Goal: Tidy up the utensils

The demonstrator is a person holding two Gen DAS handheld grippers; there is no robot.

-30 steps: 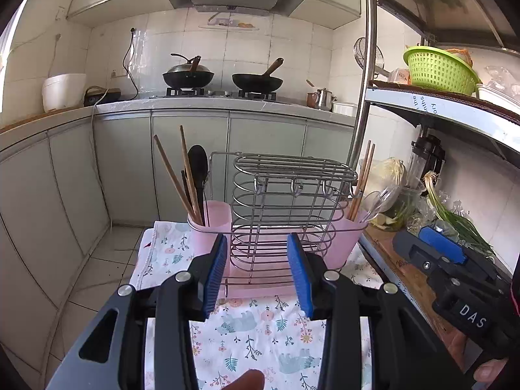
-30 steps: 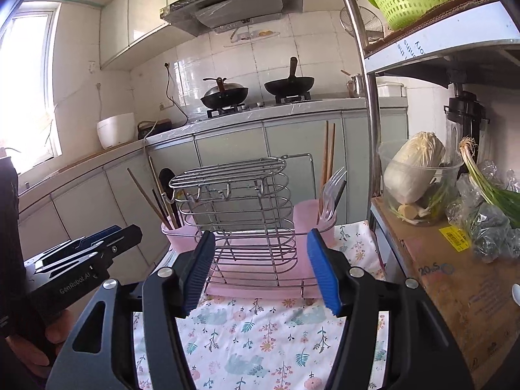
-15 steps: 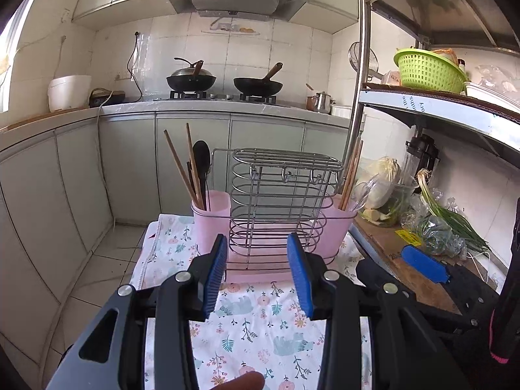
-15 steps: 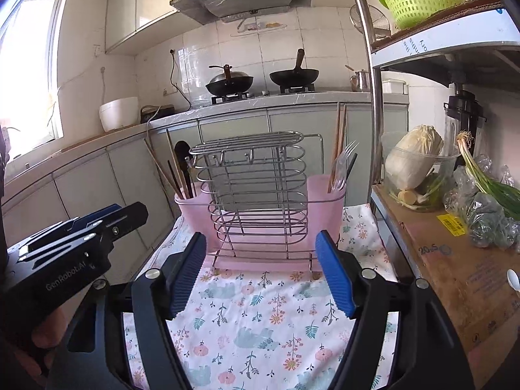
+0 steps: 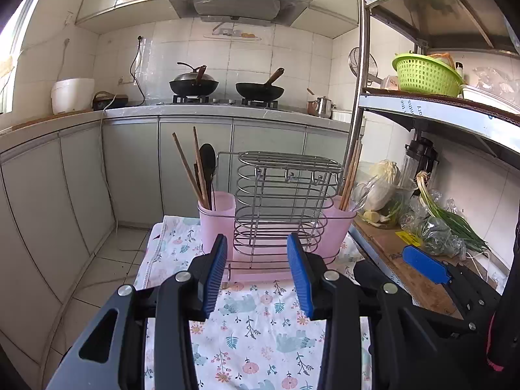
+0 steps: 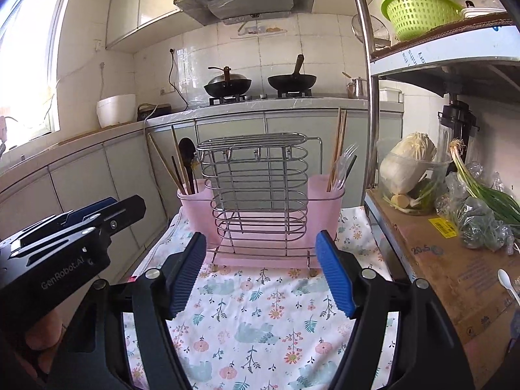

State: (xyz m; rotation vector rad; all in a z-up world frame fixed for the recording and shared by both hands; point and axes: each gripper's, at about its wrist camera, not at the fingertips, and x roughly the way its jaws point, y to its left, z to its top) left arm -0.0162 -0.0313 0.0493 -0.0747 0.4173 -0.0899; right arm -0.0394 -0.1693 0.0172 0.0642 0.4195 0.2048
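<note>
Your left gripper (image 5: 256,273) and right gripper (image 6: 261,273) both hover wide open and empty before the pink-cupped wire utensil rack (image 6: 260,195) on the floral-clothed worktop (image 6: 260,318)

Two pink cups (image 5: 217,219) (one rack (image 5: 282,201)), two woks (image 5: 193,85).

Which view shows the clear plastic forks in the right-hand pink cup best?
The right wrist view. There the forks stand with their prongs outlined against the grey cabinet, beside the chopsticks in the pink cup. In the left wrist view they blur into the cabbage container behind them, so their shape is hard to read.
</note>
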